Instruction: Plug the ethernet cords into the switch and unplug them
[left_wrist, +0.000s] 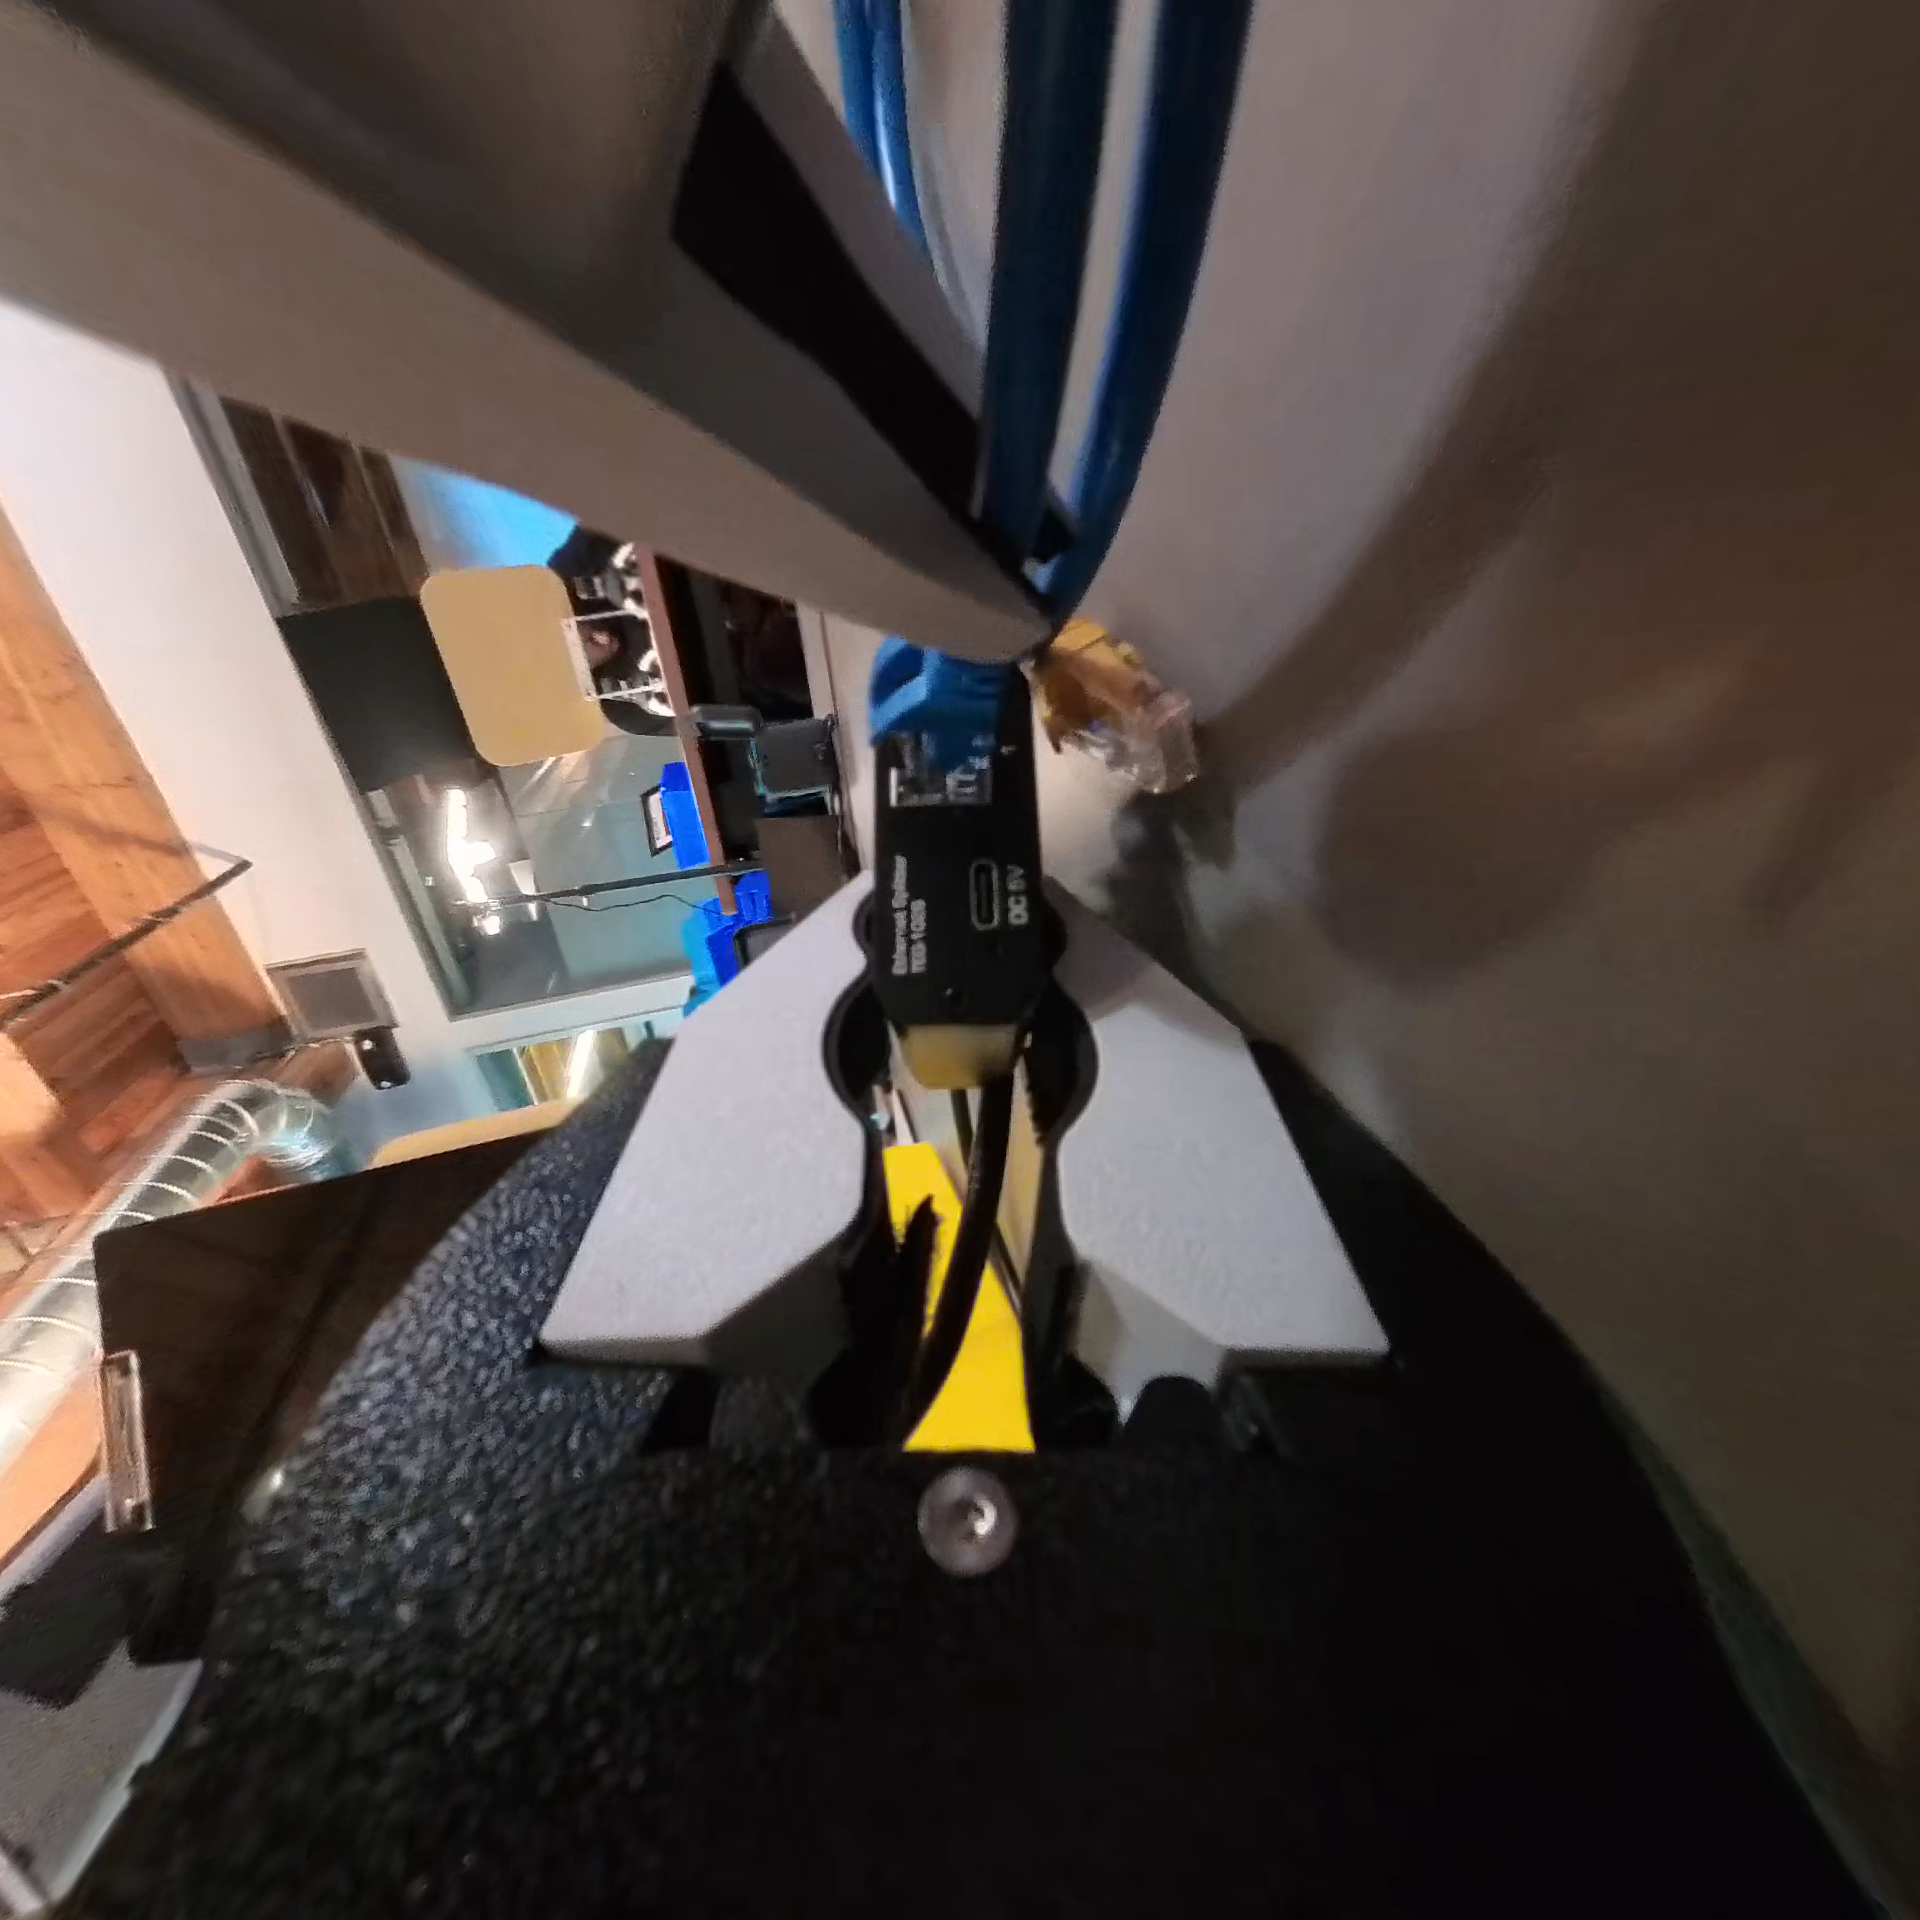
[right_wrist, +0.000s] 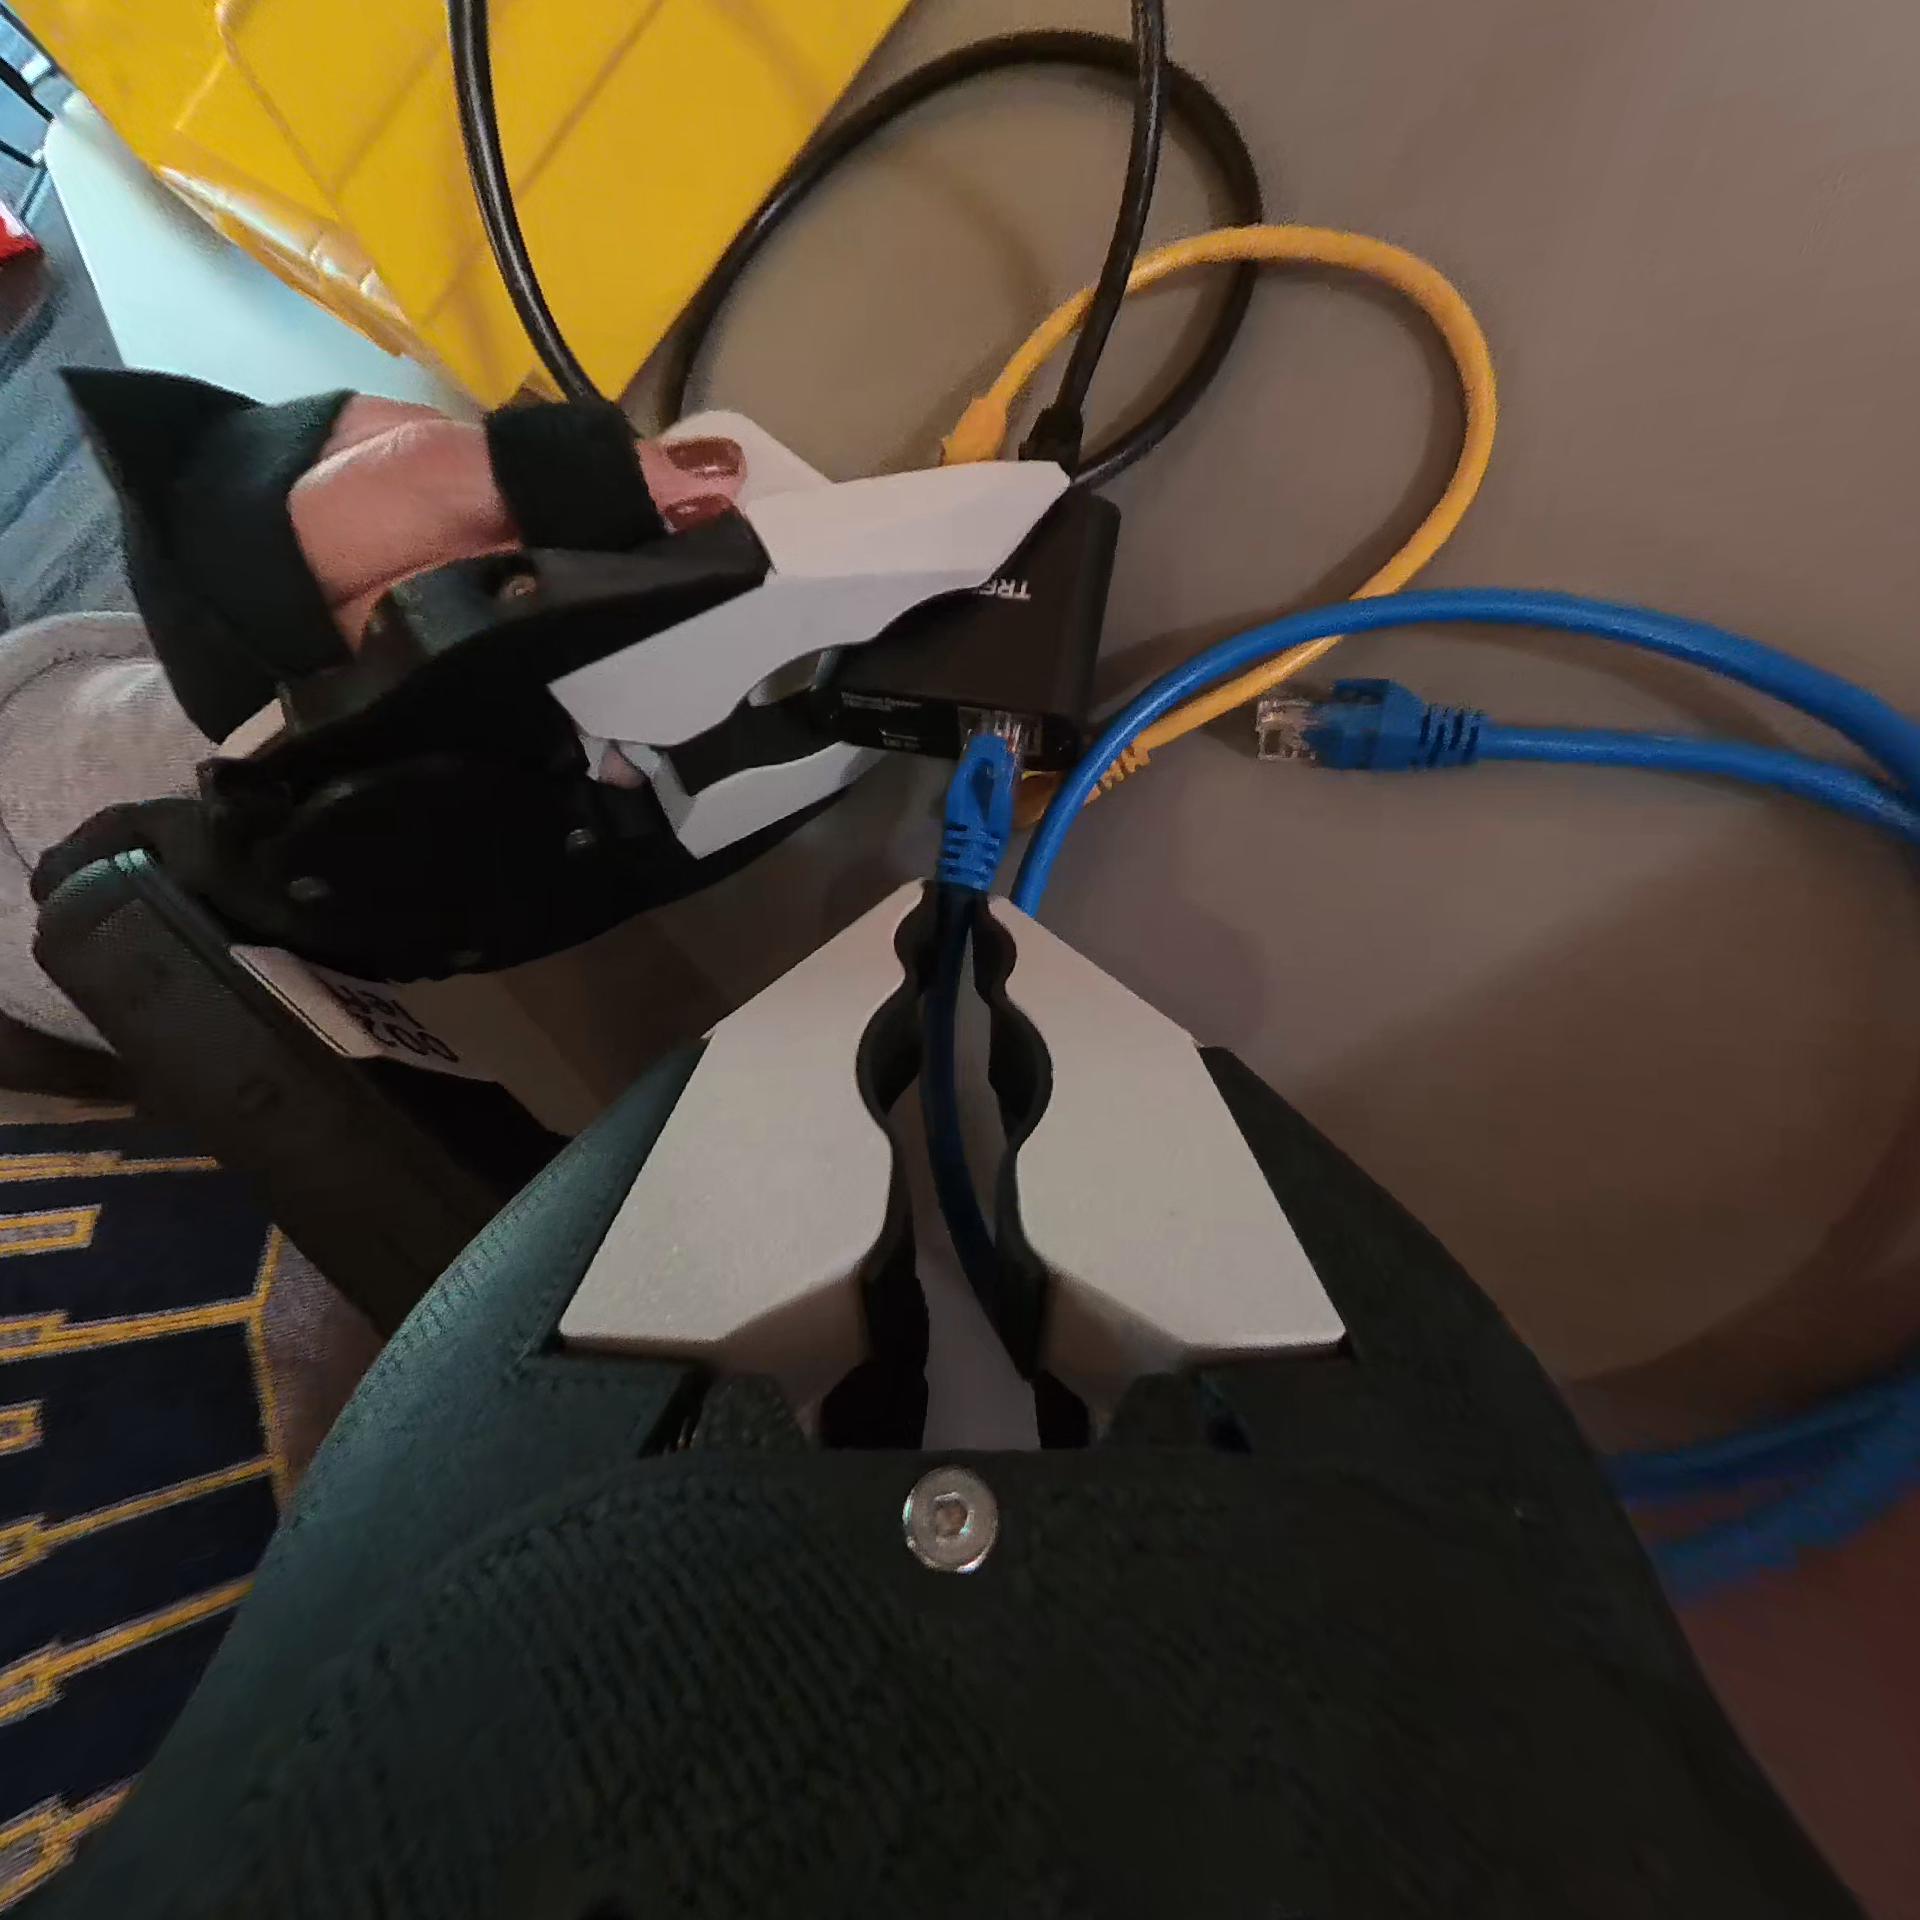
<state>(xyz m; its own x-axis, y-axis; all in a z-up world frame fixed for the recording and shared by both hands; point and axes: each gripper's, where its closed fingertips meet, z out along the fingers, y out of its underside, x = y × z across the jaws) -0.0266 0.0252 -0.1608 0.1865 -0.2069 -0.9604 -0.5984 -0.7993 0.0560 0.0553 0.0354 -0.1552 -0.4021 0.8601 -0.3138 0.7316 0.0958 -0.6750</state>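
Note:
My left gripper (left_wrist: 961, 906) is shut on the black switch (left_wrist: 956, 831), holding it by its sides just above the table. In the right wrist view it (right_wrist: 971, 623) comes in from the left, with the switch (right_wrist: 1049, 665) between its fingers. My right gripper (right_wrist: 951, 899) is shut on a blue ethernet cord (right_wrist: 951, 1091) just behind its plug (right_wrist: 977, 790). The plug's clear tip is at a port on the switch's front; how deep it sits I cannot tell. A yellow plug (right_wrist: 977, 431) and a black cord (right_wrist: 1122, 208) enter the switch's back.
A second blue plug (right_wrist: 1340, 722) lies loose on the beige table (right_wrist: 1507, 1091), right of the switch. The yellow cord (right_wrist: 1455, 343) loops behind, and its free plug (left_wrist: 1122, 717) lies by the switch. A yellow bin (right_wrist: 468, 135) stands at the far left. A hand (right_wrist: 416, 488) holds the left gripper.

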